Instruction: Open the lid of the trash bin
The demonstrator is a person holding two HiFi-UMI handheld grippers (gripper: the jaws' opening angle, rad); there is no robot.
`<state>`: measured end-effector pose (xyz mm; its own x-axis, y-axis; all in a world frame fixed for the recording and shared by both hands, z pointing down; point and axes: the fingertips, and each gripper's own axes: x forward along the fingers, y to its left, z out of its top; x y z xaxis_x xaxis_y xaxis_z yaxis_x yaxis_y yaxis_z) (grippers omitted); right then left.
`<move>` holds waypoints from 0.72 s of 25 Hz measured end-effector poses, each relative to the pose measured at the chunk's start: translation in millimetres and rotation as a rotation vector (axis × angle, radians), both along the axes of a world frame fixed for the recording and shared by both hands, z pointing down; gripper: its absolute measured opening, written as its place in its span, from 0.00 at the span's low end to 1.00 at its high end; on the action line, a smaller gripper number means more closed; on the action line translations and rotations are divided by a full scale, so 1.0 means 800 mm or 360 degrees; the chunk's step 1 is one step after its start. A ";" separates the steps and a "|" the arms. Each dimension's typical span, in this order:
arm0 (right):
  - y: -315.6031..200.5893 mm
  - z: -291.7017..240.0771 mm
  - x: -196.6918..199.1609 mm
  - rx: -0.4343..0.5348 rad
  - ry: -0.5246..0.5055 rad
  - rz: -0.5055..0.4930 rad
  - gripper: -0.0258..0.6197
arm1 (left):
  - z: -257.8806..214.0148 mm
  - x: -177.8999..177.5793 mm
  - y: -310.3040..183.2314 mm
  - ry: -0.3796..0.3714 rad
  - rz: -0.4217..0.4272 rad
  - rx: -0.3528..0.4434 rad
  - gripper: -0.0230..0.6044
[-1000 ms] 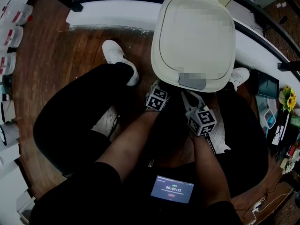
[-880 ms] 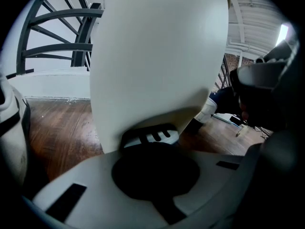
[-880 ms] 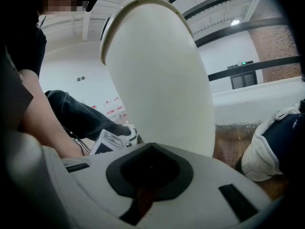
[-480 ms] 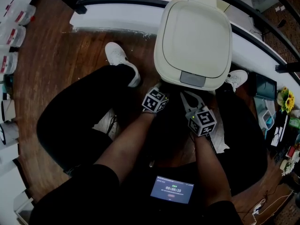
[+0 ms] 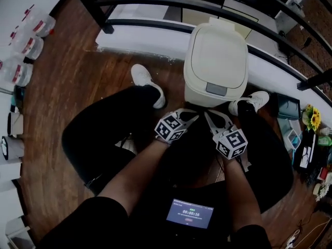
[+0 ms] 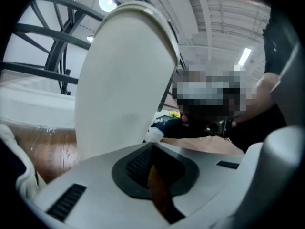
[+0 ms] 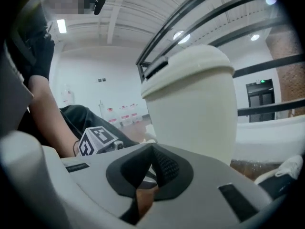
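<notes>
The cream trash bin (image 5: 215, 61) stands on the wooden floor against a white ledge, its lid down, with a grey push tab (image 5: 216, 89) at the front edge. My left gripper (image 5: 190, 115) and right gripper (image 5: 211, 117) hover side by side just in front of the bin, below the tab, touching nothing. Both are shut with nothing between the jaws. In the left gripper view the bin (image 6: 124, 80) towers close ahead of the left gripper (image 6: 152, 149). The right gripper view shows the bin (image 7: 190, 99) just beyond the right gripper (image 7: 152, 151).
Black railing bars (image 5: 155, 4) and the white ledge (image 5: 145, 35) run behind the bin. The person's white shoes (image 5: 148, 82) (image 5: 249, 104) and black-trousered legs flank it. Plastic bottles (image 5: 26, 40) line the left edge; flowers (image 5: 314, 117) and clutter sit at the right.
The head view has pulled back and up, so the bin looks smaller and farther. Both grippers have drawn slightly back from the bin's front. The lid stays down.
</notes>
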<state>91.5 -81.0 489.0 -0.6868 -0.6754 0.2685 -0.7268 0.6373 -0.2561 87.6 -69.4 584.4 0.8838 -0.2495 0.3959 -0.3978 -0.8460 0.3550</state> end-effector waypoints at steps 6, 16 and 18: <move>0.038 -0.122 -0.016 0.0237 -0.0046 -0.0084 0.06 | -0.157 -0.018 0.038 0.0270 0.0111 0.0230 0.09; 0.135 -0.276 -0.013 0.0440 -0.0117 -0.0032 0.06 | -0.362 -0.065 0.150 0.0569 0.0302 0.0480 0.09; 0.154 -0.289 -0.025 0.0463 -0.0128 -0.0043 0.06 | -0.382 -0.074 0.172 0.0580 0.0337 0.0513 0.09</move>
<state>71.6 42.0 258.2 -0.7166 -0.6974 0.0104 -0.6935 0.7110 -0.1163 28.5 68.3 278.5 0.9940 -0.1089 -0.0136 -0.1058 -0.9835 0.1467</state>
